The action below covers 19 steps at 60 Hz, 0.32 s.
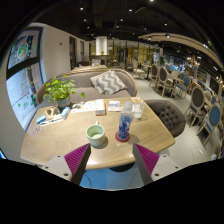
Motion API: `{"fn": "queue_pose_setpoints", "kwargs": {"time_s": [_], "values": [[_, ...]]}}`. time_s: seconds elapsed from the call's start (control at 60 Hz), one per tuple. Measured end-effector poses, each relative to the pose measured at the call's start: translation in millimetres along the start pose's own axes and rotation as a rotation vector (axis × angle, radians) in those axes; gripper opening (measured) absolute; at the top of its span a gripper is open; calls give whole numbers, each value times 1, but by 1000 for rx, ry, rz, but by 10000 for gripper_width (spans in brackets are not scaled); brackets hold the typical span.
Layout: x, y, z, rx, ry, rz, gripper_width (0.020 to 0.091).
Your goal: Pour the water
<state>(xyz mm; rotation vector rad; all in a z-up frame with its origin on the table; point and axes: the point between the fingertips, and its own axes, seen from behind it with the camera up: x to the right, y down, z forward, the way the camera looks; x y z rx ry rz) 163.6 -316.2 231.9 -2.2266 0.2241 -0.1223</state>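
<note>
Riding on the claw (111, 160), looking forward and slightly downward along its fingers, facing the wooden counter (60, 142) from near, room stretching beyond.

Café lounge: sofa (95, 80), many dining chairs (196, 100) (ceiling spotlights).

The round light wooden table (60, 143) loses its near edge behind the two dark fingers with magenta pads (74, 157), and its legs are hidden. The transparent plastic bottle with a blue label (124, 125) near the table's middle is too small to show whether it holds water or bears a cap. The small green cup (96, 133) hides its inside. Papers at the far left edge (50, 115) are too small to read.
</note>
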Motion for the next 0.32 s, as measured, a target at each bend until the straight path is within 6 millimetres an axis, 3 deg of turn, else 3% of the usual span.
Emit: {"fn": "queue_pose_setpoints", "kwargs": {"time_s": [0.15, 0.317], "values": [[0, 5, -20, 2, 29, -26, 852], [-2, 4, -26, 5, 37, -69, 855]]}}
